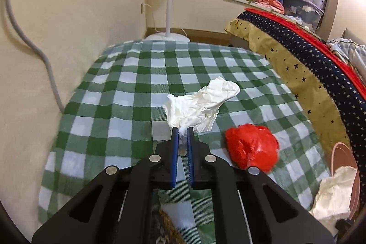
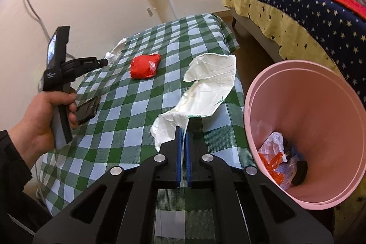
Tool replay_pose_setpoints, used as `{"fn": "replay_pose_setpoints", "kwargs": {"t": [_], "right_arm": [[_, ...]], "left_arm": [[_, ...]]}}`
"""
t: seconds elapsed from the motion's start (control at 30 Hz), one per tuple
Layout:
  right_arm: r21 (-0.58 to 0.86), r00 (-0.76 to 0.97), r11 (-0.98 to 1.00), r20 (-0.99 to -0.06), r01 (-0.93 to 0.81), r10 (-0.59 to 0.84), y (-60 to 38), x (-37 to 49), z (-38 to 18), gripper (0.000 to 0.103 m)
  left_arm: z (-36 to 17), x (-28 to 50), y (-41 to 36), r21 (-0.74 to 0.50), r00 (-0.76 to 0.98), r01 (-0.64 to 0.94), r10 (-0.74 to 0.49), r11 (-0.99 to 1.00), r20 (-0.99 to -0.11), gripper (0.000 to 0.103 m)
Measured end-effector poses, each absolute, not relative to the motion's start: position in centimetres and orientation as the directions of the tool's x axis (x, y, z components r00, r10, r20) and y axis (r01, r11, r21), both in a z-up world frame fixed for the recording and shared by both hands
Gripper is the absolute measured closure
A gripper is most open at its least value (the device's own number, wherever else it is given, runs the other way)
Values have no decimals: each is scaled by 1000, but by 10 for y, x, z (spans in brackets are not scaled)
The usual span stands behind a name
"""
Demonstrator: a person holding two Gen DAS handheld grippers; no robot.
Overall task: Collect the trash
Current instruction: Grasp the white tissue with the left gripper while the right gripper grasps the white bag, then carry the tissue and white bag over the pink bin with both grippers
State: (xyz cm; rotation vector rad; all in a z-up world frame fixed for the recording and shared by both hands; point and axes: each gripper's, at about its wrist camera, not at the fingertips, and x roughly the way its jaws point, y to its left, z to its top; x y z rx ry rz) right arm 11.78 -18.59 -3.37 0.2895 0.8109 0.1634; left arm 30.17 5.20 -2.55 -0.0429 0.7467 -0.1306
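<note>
Left tool [image 1: 182, 132] pinches the crumpled white tissue [image 1: 201, 104] ahead of it; right tool [image 2: 182, 129] grips a white wrapper [image 2: 205, 86], pink bin [image 2: 331, 198] to its right.

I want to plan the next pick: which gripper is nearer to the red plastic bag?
Left. The left gripper, shut on white tissue, sits just beside the red plastic bag; the right gripper, holding white paper, is farther away.

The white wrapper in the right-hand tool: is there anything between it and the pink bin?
Nothing visible. The right gripper is shut on the white wrapper, and the pink bin stands open just to its right, past the checked table's edge. The red bag lies on the other side.
</note>
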Motion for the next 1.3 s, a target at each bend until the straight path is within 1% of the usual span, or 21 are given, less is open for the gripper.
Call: {"fn": "replay_pose_setpoints", "kwargs": {"t": [0.23, 0.4, 0.67, 0.77, 1.03, 1.3], "right_arm": [[296, 683, 955, -691, -33, 238, -188, 110, -29, 101], [274, 692, 961, -686, -38, 223, -189, 101, -21, 101], [228, 716, 972, -670, -53, 197, -193, 85, 4, 101], [213, 721, 975, -666, -61, 190, -194, 79, 12, 101], [164, 734, 984, -659, -73, 165, -202, 67, 36, 101], [127, 764, 990, -631, -67, 133, -231, 52, 76, 101]], "left_arm": [[0, 263, 55, -75, 755, 112, -134, 991, -641, 96], [15, 230, 59, -91, 773, 102, -137, 991, -619, 96], [31, 180, 47, -69, 794, 104, -125, 992, -596, 96], [34, 163, 38, -56, 801, 115, -126, 992, -586, 96], [33, 126, 16, -71, 801, 136, -152, 988, -579, 96], [37, 103, -1, -96, 800, 163, -189, 982, -570, 96]]}}
